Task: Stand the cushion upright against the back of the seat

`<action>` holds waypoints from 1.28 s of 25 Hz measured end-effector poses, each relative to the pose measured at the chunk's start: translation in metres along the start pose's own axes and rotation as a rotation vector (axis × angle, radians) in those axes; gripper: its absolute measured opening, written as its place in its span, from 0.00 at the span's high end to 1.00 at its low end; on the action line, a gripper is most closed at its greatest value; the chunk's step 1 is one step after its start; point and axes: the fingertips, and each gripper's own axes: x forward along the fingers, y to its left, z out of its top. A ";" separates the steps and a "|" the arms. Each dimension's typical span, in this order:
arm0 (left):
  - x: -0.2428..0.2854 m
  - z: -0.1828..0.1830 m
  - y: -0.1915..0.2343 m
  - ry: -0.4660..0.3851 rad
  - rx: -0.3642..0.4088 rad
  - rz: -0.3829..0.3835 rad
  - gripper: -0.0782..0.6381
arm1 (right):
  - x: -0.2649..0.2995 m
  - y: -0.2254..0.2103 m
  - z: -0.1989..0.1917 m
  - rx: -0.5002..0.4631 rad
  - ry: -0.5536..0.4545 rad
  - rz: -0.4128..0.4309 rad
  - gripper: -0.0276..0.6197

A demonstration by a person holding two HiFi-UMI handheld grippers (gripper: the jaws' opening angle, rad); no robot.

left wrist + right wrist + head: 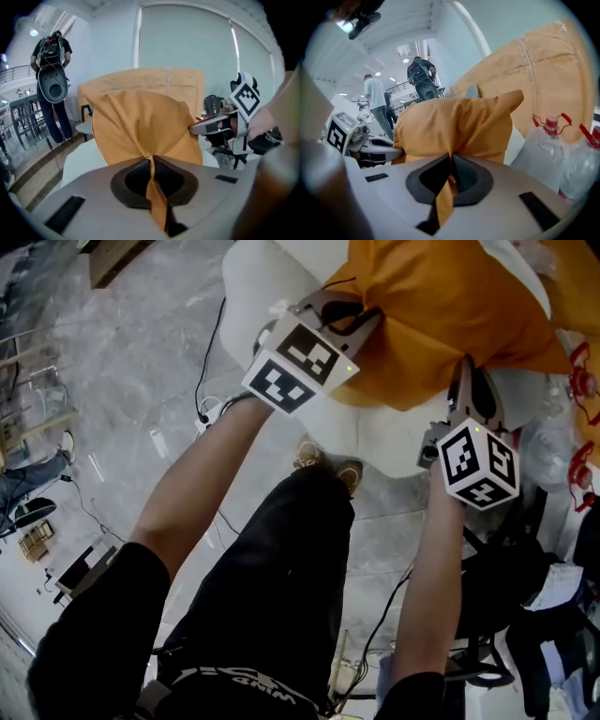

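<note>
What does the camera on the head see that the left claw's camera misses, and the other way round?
Only the head view shows the person's shoes and the grey floor. Only the left gripper view shows a bystander, the window and the orange cushion's cloth pinched between the left claw's jaws. Both show that cushion and the right claw holding its edge.

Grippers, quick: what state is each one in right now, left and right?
Left gripper: shut on a pinched fold of the orange cushion.
Right gripper: shut on another fold of the same cushion.
</note>
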 end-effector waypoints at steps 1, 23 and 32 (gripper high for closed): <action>0.003 0.006 0.006 -0.023 0.012 0.022 0.87 | 0.005 -0.001 0.008 -0.020 -0.013 0.000 0.91; 0.042 -0.008 0.061 -0.044 0.033 0.156 0.65 | 0.053 -0.023 0.015 -0.037 -0.046 -0.019 0.71; 0.025 -0.029 0.042 -0.026 0.051 0.138 0.60 | 0.025 -0.022 -0.018 0.028 -0.020 -0.008 0.65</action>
